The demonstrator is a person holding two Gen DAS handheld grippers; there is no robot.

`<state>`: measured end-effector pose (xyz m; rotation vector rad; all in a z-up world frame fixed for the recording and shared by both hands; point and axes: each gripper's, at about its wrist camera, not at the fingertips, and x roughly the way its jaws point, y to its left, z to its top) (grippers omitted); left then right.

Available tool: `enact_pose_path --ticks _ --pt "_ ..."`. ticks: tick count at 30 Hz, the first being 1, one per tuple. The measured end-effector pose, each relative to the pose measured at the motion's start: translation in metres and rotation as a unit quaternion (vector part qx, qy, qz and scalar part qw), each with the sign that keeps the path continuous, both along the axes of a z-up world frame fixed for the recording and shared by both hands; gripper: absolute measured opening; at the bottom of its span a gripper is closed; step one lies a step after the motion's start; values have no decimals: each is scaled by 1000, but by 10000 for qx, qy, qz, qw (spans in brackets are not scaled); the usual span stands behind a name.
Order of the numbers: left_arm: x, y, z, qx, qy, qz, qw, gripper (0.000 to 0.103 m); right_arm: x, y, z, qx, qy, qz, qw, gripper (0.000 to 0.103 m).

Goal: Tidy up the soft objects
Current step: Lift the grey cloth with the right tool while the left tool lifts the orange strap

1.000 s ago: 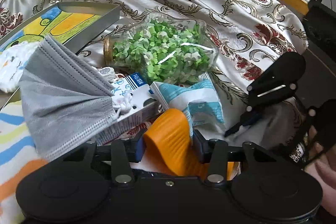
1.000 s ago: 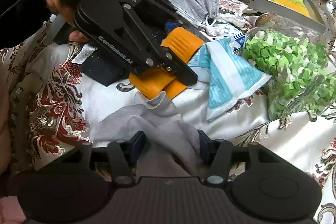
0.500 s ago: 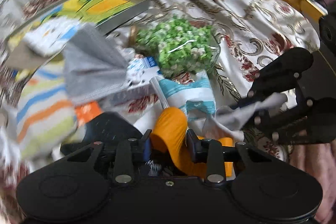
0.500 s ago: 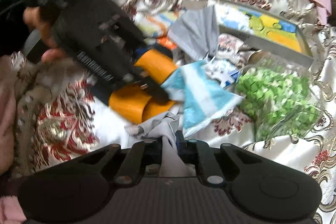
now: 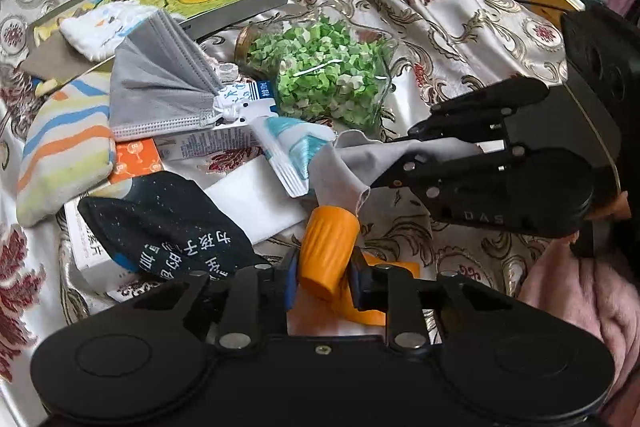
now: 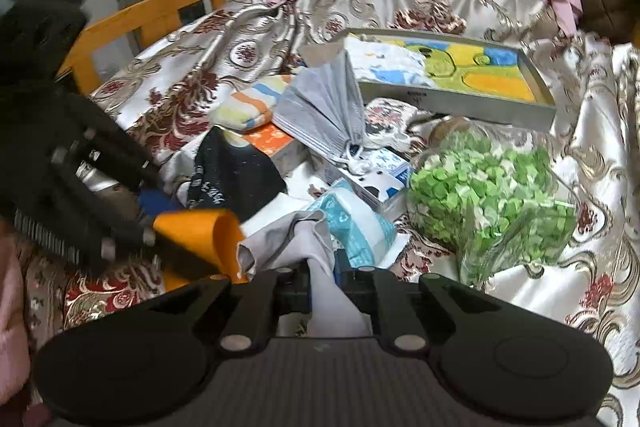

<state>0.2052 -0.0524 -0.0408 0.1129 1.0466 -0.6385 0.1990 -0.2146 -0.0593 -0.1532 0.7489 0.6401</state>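
Our left claw (image 5: 323, 271) clamps the ribbed orange rubbery piece (image 5: 326, 250) low over the floral satin bedspread (image 5: 460, 27), while our right claw (image 6: 323, 277) pinches the thin grey cloth (image 6: 304, 239) beside it.

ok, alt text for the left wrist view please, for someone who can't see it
The left gripper is shut on a ribbed orange rubber piece above a cluttered floral bedspread, while the right gripper to the right is shut on a grey cloth. Behind lie a grey face mask, black sock, striped sock and a bag of green paper stars.
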Motion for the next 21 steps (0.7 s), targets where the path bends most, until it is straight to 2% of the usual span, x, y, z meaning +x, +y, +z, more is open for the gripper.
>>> enact_pose_path --ticks 3,8,13,16,18,21 --pt "5 10 6 -251 51 344 9991 25 0 0 -2 -46 -18 -60 10000 10" --pt "4 27 39 -969 -514 538 9925 24 -2 -8 7 270 -217 -205 9992 10" --pt "8 41 63 -1339 -910 725 9841 24 -8 -26 28 783 -607 -426 9942 11" --pt "18 51 72 -1596 -1165 909 9761 24 -6 -31 46 956 -748 -516 9913 11" --pt "26 60 75 -1884 -1465 1096 9649 24 -3 -33 58 1042 -847 -551 9894 11" --pt "42 74 71 -2497 -2001 1454 9362 24 14 -30 71 1133 -853 -519 9885 11"
